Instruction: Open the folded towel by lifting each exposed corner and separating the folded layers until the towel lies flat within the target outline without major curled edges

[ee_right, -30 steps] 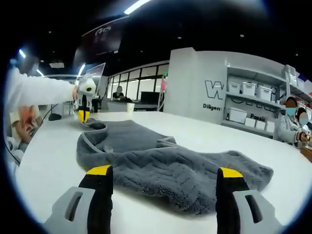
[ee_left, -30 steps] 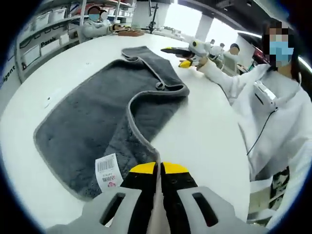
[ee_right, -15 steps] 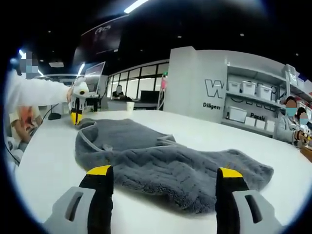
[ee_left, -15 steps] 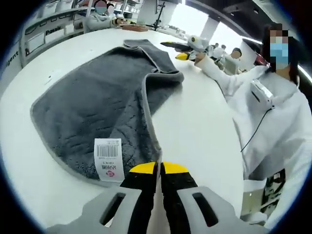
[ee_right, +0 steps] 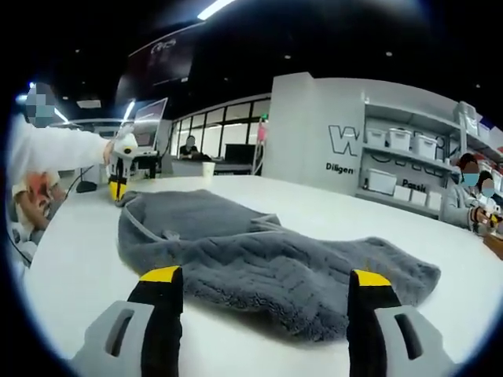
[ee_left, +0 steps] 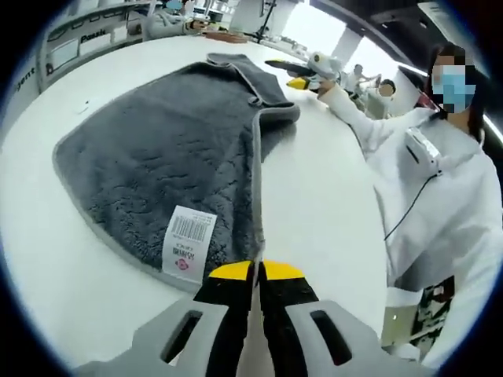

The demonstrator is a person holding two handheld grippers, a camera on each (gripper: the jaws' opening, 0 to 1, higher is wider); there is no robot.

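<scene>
A: The towel [ee_left: 181, 133] lies on the white table [ee_left: 330, 196], and it has opened further in the last second. In the left gripper view the grey-edged flap that curved across the middle is now pulled out into a nearly straight hem running from the far fold down to the left claw [ee_left: 257, 271].

B: Is the left claw gripping that hem?

A: Its jaws are clenched with the hem pinched between them. The white barcode label [ee_left: 189, 239] sits just left of the pinch point. More of the towel now lies in a single layer.

B: And the right claw [ee_right: 263, 279]?

A: Its jaws stand wide apart, empty, low over the table just short of the towel's near edge, unmoved over that second.

B: What is left, and what is in the way?

A: A doubled-over fold [ee_left: 271, 106] remains at the far corner, so the job looks unfinished. The person's white sleeve [ee_left: 354, 118] reaches close beside that corner. No target outline can be made out.
</scene>
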